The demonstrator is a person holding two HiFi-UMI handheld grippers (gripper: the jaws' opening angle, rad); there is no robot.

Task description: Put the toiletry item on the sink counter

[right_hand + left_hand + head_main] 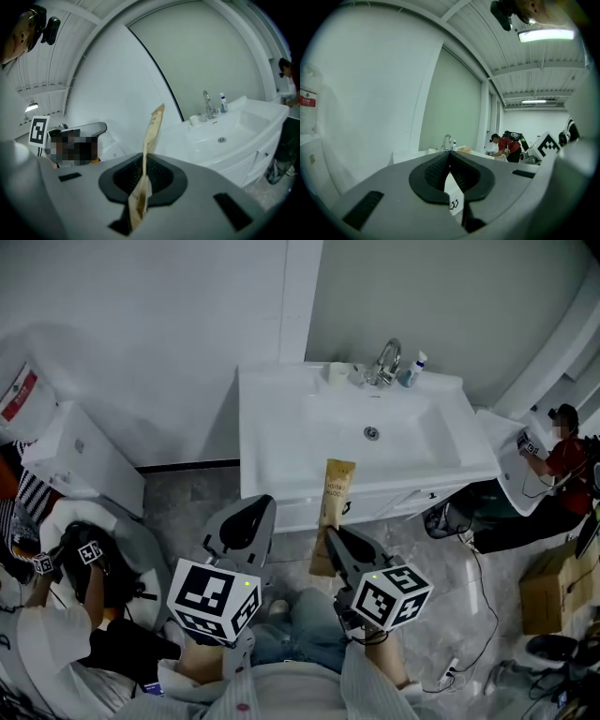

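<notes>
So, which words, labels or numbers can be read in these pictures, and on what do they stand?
Brown packet in the right tool: dark print along it, too small to read.
Red label at the far left: blurred, unreadable.
Blue bottle by the tap: label too small.
No text can be read anywhere.

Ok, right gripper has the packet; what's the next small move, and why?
Probably carry the right gripper forward over the sink counter: its jaws clamp the tan packet, but it hangs over the floor in front, and the counter left of the basin is bare.
</notes>
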